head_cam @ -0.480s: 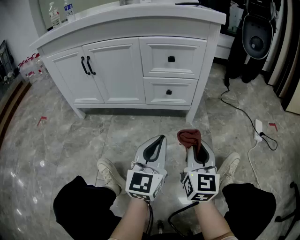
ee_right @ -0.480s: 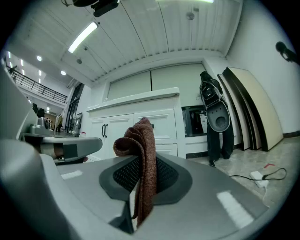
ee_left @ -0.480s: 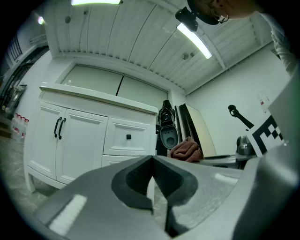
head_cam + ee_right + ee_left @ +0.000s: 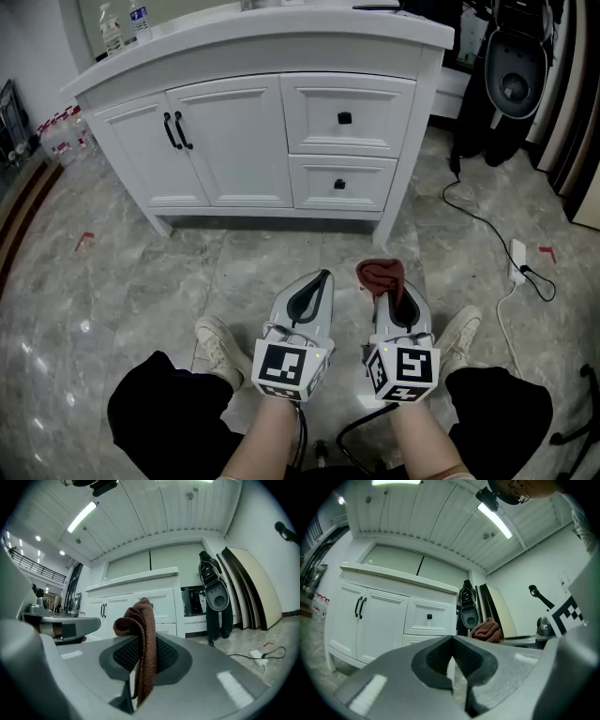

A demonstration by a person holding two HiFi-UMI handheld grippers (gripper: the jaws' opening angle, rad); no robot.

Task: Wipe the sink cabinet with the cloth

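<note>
The white sink cabinet (image 4: 253, 141) stands ahead of me, with two doors on the left and two drawers (image 4: 342, 117) on the right; it also fills the background of the left gripper view (image 4: 384, 620) and the right gripper view (image 4: 140, 604). My right gripper (image 4: 384, 281) is shut on a folded reddish-brown cloth (image 4: 379, 276), whose top sticks up between the jaws (image 4: 140, 634). My left gripper (image 4: 319, 279) is shut with nothing in it, side by side with the right one above the marble floor. Both are well short of the cabinet.
Two water bottles (image 4: 122, 26) stand on the countertop's left end. A black appliance (image 4: 511, 66) and leaning boards stand right of the cabinet. A white power strip with black cable (image 4: 516, 261) lies on the floor at right. My shoes (image 4: 220, 342) are below the grippers.
</note>
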